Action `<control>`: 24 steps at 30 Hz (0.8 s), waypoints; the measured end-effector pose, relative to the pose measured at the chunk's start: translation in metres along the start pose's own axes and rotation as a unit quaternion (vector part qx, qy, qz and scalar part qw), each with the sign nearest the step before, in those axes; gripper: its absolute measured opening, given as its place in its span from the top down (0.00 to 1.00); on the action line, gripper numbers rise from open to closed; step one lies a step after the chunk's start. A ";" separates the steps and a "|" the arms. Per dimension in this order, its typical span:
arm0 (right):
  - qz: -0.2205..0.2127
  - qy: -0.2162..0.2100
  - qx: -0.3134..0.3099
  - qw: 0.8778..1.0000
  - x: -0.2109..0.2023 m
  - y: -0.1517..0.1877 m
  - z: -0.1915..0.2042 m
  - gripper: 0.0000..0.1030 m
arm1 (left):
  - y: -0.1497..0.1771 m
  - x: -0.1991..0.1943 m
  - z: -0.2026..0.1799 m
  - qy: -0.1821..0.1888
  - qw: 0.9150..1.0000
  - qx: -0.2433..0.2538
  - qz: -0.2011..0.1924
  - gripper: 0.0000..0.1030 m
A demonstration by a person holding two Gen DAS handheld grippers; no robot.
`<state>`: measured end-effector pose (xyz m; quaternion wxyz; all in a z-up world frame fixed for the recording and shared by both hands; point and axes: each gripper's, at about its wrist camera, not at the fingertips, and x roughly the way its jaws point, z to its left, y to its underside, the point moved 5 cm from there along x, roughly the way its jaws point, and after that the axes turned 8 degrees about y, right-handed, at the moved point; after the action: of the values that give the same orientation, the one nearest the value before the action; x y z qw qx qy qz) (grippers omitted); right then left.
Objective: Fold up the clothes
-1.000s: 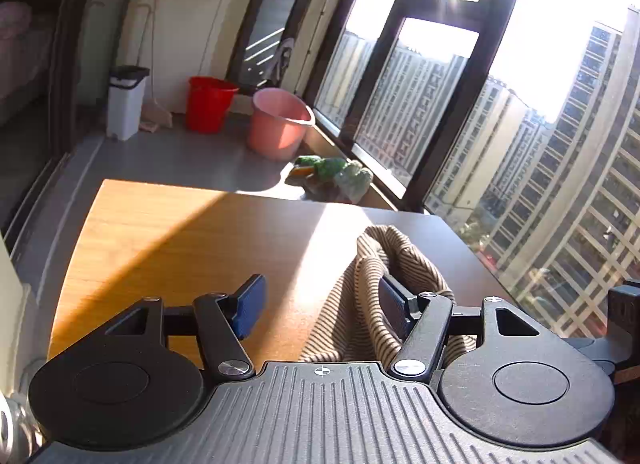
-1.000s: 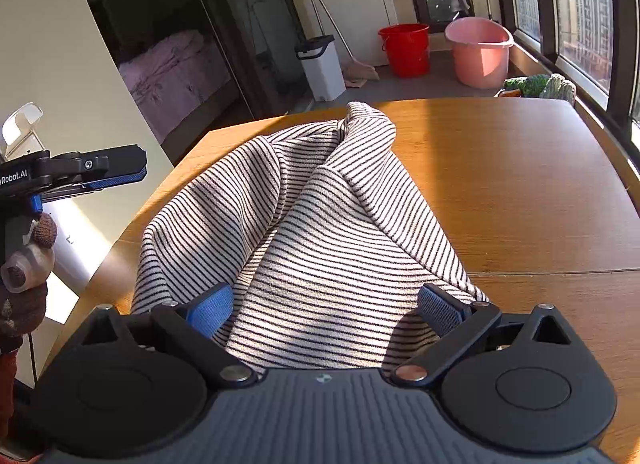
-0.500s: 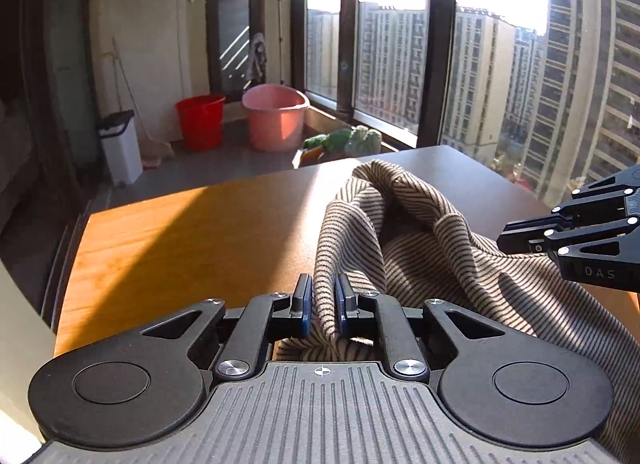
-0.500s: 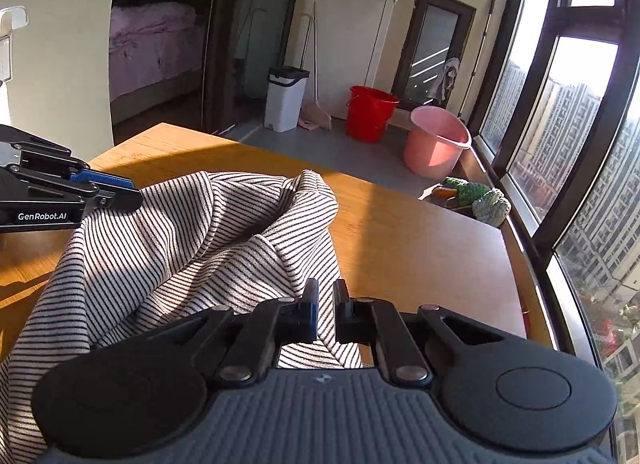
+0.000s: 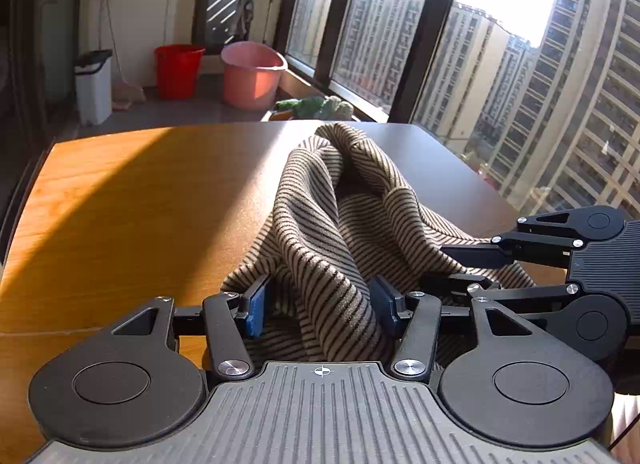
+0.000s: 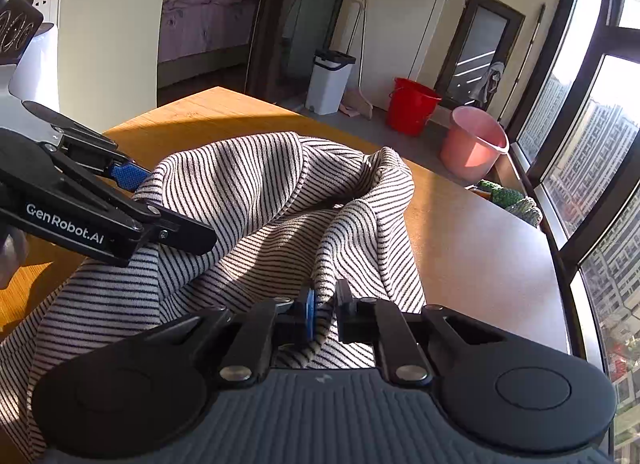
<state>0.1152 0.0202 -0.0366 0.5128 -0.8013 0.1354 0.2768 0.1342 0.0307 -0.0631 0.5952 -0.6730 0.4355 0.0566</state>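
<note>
A striped garment (image 5: 344, 224) lies bunched on the wooden table (image 5: 120, 200); it also shows in the right wrist view (image 6: 256, 208). My left gripper (image 5: 320, 304) is open, its blue pads (image 5: 256, 306) on either side of a fold of the cloth. My right gripper (image 6: 324, 310) is shut on a fold of the garment at its near edge. The right gripper also shows at the right of the left wrist view (image 5: 460, 264), and the left gripper at the left of the right wrist view (image 6: 168, 204). The two grippers are close together.
The table (image 6: 472, 248) ends near a window wall on the right. On the floor beyond stand a red bucket (image 5: 178, 70), a pink basin (image 5: 252, 78), a white bin (image 5: 94, 84) and green items (image 5: 316, 106). A bedroom doorway (image 6: 200, 28) opens at the back.
My left gripper has opened from shut on the cloth. My right gripper stays shut on the garment. The two grippers have come closer together and the cloth is more bunched.
</note>
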 end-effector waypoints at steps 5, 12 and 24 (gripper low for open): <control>-0.095 0.141 0.004 0.985 -0.022 -0.048 -0.065 1.00 | -0.003 -0.004 0.002 0.004 1.000 -0.005 -0.010 0.45; -0.052 0.061 0.116 0.990 0.006 -0.039 -0.095 0.94 | 0.002 0.001 -0.001 -0.032 0.998 0.042 -0.015 0.65; 0.057 -0.086 0.130 0.986 -0.015 0.049 -0.041 0.45 | 0.023 0.001 -0.018 0.007 0.998 0.050 0.030 0.31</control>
<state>0.0910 -0.0389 -0.0512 0.6055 -0.6922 0.1706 0.3537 0.1116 0.0164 -0.0763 0.6229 -0.6297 0.4617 0.0479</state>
